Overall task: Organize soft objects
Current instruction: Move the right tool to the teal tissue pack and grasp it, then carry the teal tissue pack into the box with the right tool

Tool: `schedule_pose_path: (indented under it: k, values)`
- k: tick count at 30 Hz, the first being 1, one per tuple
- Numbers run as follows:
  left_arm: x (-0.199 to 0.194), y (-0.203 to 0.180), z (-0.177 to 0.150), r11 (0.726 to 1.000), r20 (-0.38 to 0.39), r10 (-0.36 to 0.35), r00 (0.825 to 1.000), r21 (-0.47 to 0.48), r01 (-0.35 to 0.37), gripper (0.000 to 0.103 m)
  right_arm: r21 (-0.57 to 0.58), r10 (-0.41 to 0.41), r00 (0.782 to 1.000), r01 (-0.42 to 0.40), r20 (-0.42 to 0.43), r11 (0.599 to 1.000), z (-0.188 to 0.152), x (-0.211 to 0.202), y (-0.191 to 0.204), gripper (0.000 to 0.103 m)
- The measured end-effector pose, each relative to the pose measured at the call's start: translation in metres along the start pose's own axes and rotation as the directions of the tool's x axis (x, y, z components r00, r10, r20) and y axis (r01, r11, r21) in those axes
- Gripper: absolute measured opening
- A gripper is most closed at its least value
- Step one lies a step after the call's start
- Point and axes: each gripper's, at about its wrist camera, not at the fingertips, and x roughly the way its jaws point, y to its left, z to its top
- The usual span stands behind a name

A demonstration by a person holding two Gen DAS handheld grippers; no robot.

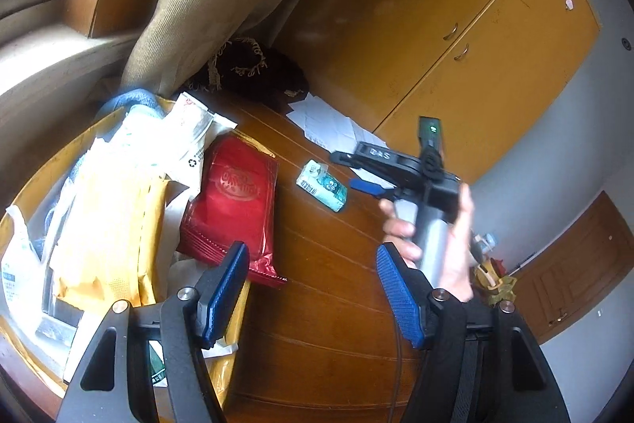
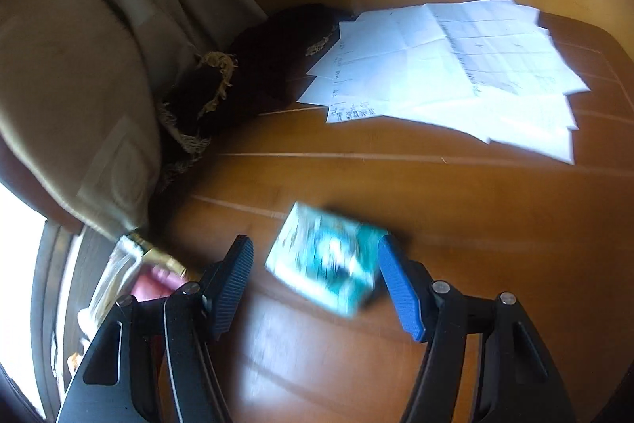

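A small teal and white tissue pack (image 1: 321,191) lies on the wooden table (image 1: 317,304). In the right wrist view the pack (image 2: 325,258) is blurred and lies between my right gripper's (image 2: 315,284) open fingers, close to the right pad. My left gripper (image 1: 313,294) is open and empty above the table, beside a red foil packet (image 1: 233,203). The right gripper (image 1: 366,185), held in a hand, also shows in the left wrist view, next to the pack. A yellow box (image 1: 35,181) at the left holds several soft packets and bags.
White paper sheets (image 2: 447,74) lie at the table's far side. A dark fringed cloth (image 2: 245,66) sits by a beige curtain (image 2: 79,66). Yellow cabinet doors (image 1: 455,26) stand behind the table. A brown door (image 1: 574,264) is at the far right.
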Motion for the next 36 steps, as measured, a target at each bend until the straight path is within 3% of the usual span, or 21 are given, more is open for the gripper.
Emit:
schedule_pose_path:
  k: [4, 10, 16, 18, 20, 25, 28, 29, 31, 33, 36]
  values:
    - [-0.002, 0.008, 0.000, 1.000, -0.010, -0.001, 1.000, -0.025, 0.001, 0.070, -0.008, 0.005, 0.999, -0.005, -0.049, 1.000, 0.011, 0.032, -0.003, 0.065]
    - [-0.004, 0.012, 0.000, 0.999, -0.013, -0.022, 1.000, -0.050, 0.021, 0.070, -0.048, -0.030, 0.997, 0.027, -0.066, 0.998, -0.022, 0.031, 0.012, 0.065]
    - [-0.016, 0.008, -0.004, 0.999, 0.000, -0.015, 1.000, -0.045, 0.015, 0.070, -0.155, -0.194, 0.980, 0.186, -0.040, 0.970, -0.042, 0.040, 0.039, 0.065]
    - [-0.021, 0.006, -0.006, 0.999, 0.006, -0.008, 1.000, -0.045, 0.008, 0.070, -0.175, -0.262, 0.965, 0.253, -0.030, 0.951, -0.052, 0.037, 0.044, 0.052]
    - [-0.022, 0.002, -0.010, 0.999, 0.002, -0.011, 1.000, -0.048, 0.011, 0.070, -0.185, -0.304, 0.952, 0.294, -0.028, 0.938, -0.068, 0.026, 0.046, 0.052]
    - [-0.016, -0.024, -0.026, 0.999, -0.043, -0.050, 0.998, -0.011, 0.049, 0.070, -0.150, -0.245, 0.969, 0.240, -0.019, 0.959, -0.136, -0.025, 0.032, 0.050]
    - [-0.005, -0.039, -0.040, 0.998, -0.097, -0.060, 0.993, 0.007, 0.061, 0.070, -0.110, -0.146, 0.989, 0.144, -0.015, 0.984, -0.182, -0.061, 0.018, 0.050]
    - [0.002, -0.042, -0.044, 0.996, -0.128, -0.086, 0.988, -0.003, 0.086, 0.070, -0.089, -0.110, 0.994, 0.109, -0.009, 0.990, -0.196, -0.072, 0.012, 0.050]
    - [0.023, -0.045, -0.053, 0.986, -0.223, -0.163, 0.961, -0.056, 0.154, 0.070, -0.083, -0.077, 0.997, 0.076, -0.003, 0.994, -0.219, -0.090, 0.005, 0.050]
    - [0.044, -0.047, -0.061, 0.980, -0.289, -0.197, 0.937, -0.093, 0.177, 0.070, -0.067, -0.041, 0.999, 0.041, 0.004, 0.997, -0.236, -0.102, -0.001, 0.050]
    - [0.060, -0.050, -0.068, 0.992, -0.301, -0.125, 0.945, -0.071, 0.109, 0.069, -0.060, 0.035, 0.999, -0.035, 0.001, 0.998, -0.255, -0.114, -0.006, 0.050]
